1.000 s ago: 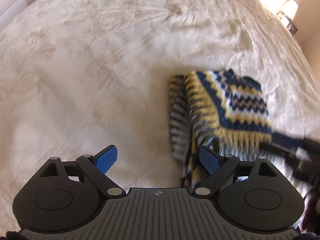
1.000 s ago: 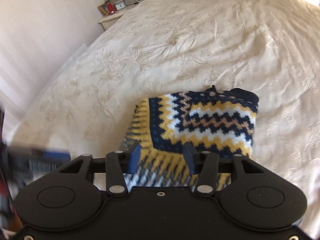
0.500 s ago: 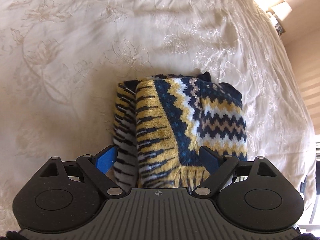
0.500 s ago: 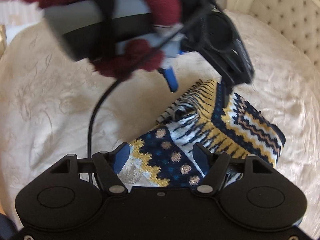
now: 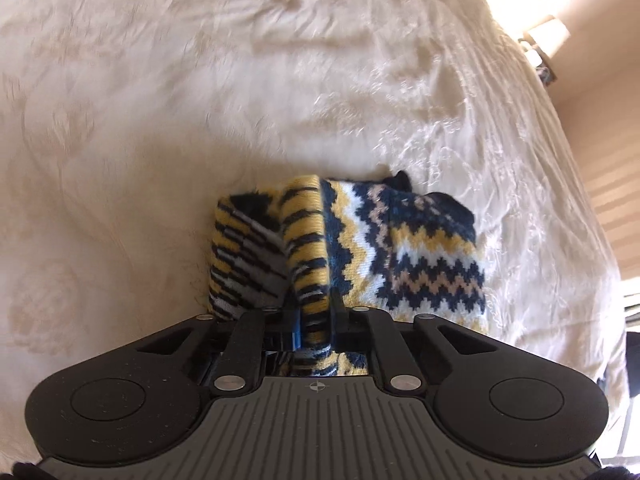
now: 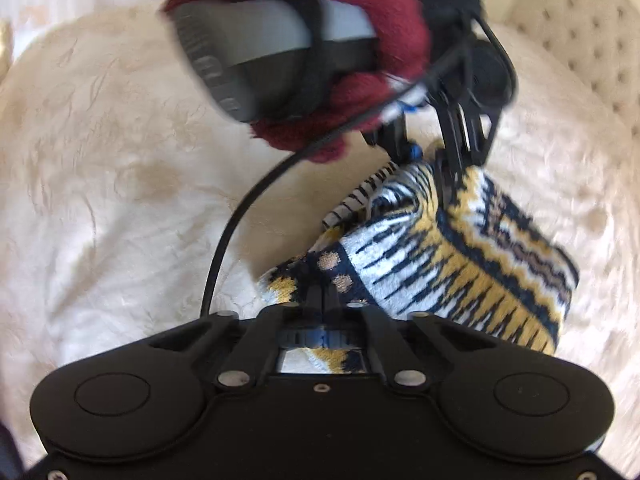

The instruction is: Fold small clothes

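Note:
A small knitted sweater point(image 5: 400, 256) in navy, yellow and white zigzags lies folded on the cream bedspread point(image 5: 200, 100). My left gripper point(image 5: 314, 316) is at its near edge, jaws closing, pads pinching a raised yellow-and-navy fold. In the right wrist view the sweater point(image 6: 460, 248) is bunched up. My right gripper point(image 6: 322, 300) has its jaws closing tight on the dotted navy corner. Across from it the left gripper point(image 6: 436, 168), held by a hand in a red glove point(image 6: 360, 8), grips the far edge.
Cream embroidered bedspread point(image 6: 100, 200) surrounds the sweater on all sides. A tufted headboard point(image 6: 580, 40) rises at the upper right of the right wrist view. A black cable point(image 6: 240, 216) hangs from the left gripper. A lamp point(image 5: 548, 36) stands beyond the bed.
Both grippers' jaws have gone from wide apart around the sweater to closed on its fabric. The pinched edges now stand up in ridges.

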### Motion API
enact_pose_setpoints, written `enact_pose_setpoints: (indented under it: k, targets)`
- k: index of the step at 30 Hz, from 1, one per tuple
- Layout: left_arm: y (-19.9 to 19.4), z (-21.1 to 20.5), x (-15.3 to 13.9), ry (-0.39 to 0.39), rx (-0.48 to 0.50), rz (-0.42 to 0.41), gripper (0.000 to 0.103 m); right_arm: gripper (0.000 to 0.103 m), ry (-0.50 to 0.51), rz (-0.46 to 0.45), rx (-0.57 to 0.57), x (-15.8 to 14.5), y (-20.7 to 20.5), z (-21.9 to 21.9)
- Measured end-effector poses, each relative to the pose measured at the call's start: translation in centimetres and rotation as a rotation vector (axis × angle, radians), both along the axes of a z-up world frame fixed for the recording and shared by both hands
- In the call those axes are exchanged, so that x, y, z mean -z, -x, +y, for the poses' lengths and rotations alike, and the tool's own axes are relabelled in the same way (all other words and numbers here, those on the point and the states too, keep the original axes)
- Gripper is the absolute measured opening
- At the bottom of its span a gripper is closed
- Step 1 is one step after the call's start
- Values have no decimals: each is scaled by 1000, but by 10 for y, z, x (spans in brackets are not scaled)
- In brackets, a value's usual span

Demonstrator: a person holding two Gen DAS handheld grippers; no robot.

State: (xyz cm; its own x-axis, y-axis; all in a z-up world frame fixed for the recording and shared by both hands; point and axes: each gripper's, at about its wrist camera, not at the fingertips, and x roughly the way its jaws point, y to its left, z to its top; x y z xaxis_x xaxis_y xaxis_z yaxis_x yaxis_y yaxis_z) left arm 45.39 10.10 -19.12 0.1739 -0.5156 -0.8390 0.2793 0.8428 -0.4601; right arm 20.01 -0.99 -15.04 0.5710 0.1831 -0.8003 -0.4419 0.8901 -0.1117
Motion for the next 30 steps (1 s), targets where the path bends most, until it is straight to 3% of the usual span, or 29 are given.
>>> enact_pose_setpoints:
  k: [4, 8, 11, 14, 16, 18, 23, 25, 30]
  targets:
    - [3, 14, -17, 22, -9, -63, 8, 3, -70, -23, 1, -18, 3, -2]
    - [1, 22, 7, -54, -19, -23, 8, 3, -108, 56, -55, -5, -5, 10]
    - [2, 25, 17, -54, -28, -20, 9, 5, -118, 83, -49, 0, -8, 11]
    - [2, 22, 16, -66, -12, -41, 13, 15, -189, 87, 23, -8, -10, -8]
    - [2, 21, 9, -84, 6, -71, 23, 37, -226, 84, 88, -14, -12, -27]
    - [5, 21, -4, -97, 10, -141, 26, 54, -279, 73, 167, -20, -14, -51]
    - [17, 17, -36, -97, 48, -280, 43, 64, -369, 43, 364, -29, -22, -105]
    - [25, 12, -41, -94, 68, -296, 46, 69, -391, 35, 432, -28, -29, -125]
    - [44, -4, -33, -99, 109, -292, 48, 69, -392, 12, 499, -21, -55, -163]
